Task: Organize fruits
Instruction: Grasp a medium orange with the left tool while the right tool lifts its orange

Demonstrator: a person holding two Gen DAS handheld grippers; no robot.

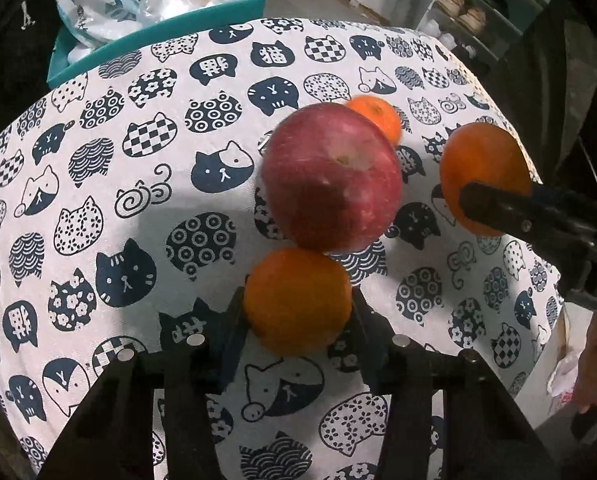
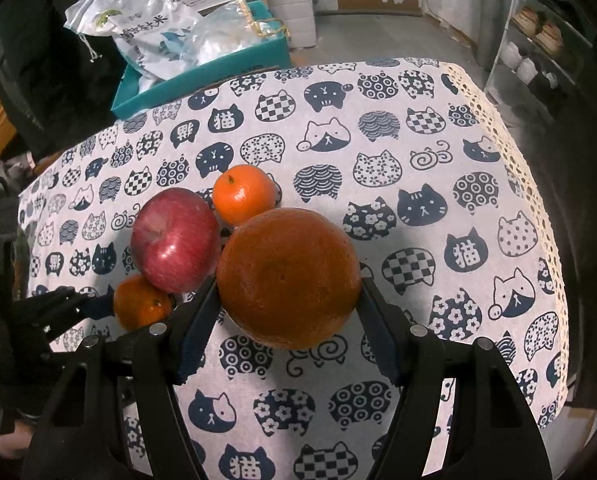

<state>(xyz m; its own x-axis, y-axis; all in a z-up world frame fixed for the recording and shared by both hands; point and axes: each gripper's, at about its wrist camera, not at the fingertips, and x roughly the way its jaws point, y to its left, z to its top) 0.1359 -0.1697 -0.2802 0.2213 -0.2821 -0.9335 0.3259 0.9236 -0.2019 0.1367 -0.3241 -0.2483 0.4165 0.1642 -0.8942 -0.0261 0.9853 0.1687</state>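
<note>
Four fruits sit close together on the cat-print tablecloth [image 1: 98,184]. My left gripper [image 1: 298,300] is shut on a small orange [image 1: 298,280], with a pad pressed against each side. Right behind it is a red apple [image 1: 332,176], and a small mandarin [image 1: 374,116] peeks out beyond the apple. My right gripper [image 2: 289,284] is shut on a large orange [image 2: 288,276]; both pads touch its flanks. In the right wrist view the apple [image 2: 174,240] lies to the left, the mandarin [image 2: 242,192] behind it, and the small orange [image 2: 142,302] at lower left.
A teal box [image 2: 202,76] stuffed with plastic bags stands just behind the table's far edge. A shelf with shoes [image 2: 538,32] stands at the right. The cloth's lace hem [image 2: 510,152] marks the table's right edge. Bare cloth spreads left [image 1: 78,240] and right [image 2: 458,208] of the fruits.
</note>
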